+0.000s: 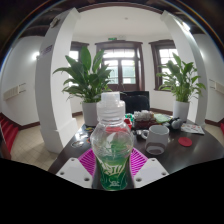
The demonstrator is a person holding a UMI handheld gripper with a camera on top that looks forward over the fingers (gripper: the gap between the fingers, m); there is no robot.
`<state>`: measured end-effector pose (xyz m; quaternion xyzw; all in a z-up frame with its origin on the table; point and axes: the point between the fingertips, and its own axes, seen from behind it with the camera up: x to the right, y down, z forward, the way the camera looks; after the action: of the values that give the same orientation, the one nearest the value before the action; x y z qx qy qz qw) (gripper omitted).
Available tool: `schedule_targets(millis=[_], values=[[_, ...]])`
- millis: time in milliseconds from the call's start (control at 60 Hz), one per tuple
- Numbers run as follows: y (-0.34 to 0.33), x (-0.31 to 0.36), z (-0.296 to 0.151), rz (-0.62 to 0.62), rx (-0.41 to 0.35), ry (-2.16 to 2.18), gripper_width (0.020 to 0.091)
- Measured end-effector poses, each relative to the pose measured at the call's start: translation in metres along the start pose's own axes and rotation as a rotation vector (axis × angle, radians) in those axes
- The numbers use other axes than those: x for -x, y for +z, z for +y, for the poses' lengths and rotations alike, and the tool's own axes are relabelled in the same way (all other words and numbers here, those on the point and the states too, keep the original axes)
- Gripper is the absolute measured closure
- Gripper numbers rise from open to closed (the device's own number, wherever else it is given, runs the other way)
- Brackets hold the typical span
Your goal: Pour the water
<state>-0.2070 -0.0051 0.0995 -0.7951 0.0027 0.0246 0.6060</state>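
Observation:
A clear plastic bottle (113, 145) with a white cap and green label stands upright between my fingers, pressed by the magenta pads (87, 161) on both sides. My gripper (113, 172) is shut on the bottle, which seems lifted above a dark table (75, 148). Beyond the bottle on the right stands a white cup (157, 138), open at the top. A red bottle cap (184, 142) lies to the right of the cup.
Two leafy potted plants (90, 80) (181, 80) stand at the table's far side. Small items clutter the table behind the cup (150, 119). A white pillar (55, 80) rises on the left, windows at the back.

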Motion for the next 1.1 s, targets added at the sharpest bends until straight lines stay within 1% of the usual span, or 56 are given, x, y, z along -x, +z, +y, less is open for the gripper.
schedule_targets(millis=[17,50,83,250,350,450,617,717,783,850,933,1100], values=[[0.001,0.001,-0.001,-0.005,-0.001,0.004,0.071],[0.001,0.002,0.0,-0.013,0.0,0.005,0.0721],[0.002,0.002,-0.001,-0.014,-0.003,-0.006,0.0767],[0.004,0.004,-0.003,-0.021,-0.017,-0.001,0.0769],[0.007,0.004,-0.003,-0.02,-0.002,0.014,0.0769],[0.024,0.008,-0.017,-0.051,-0.002,0.13,0.077],[0.062,0.025,-0.073,-0.173,-0.036,0.566,0.077],[0.082,0.02,-0.103,-0.273,-0.064,0.923,0.0762],[0.09,0.014,-0.122,-0.298,-0.076,1.146,0.0759],[0.103,-0.005,-0.129,-0.334,-0.121,1.322,0.076],[0.11,-0.022,-0.142,-0.362,-0.154,1.521,0.0761],[0.119,-0.062,-0.151,-0.403,-0.228,1.872,0.076]])
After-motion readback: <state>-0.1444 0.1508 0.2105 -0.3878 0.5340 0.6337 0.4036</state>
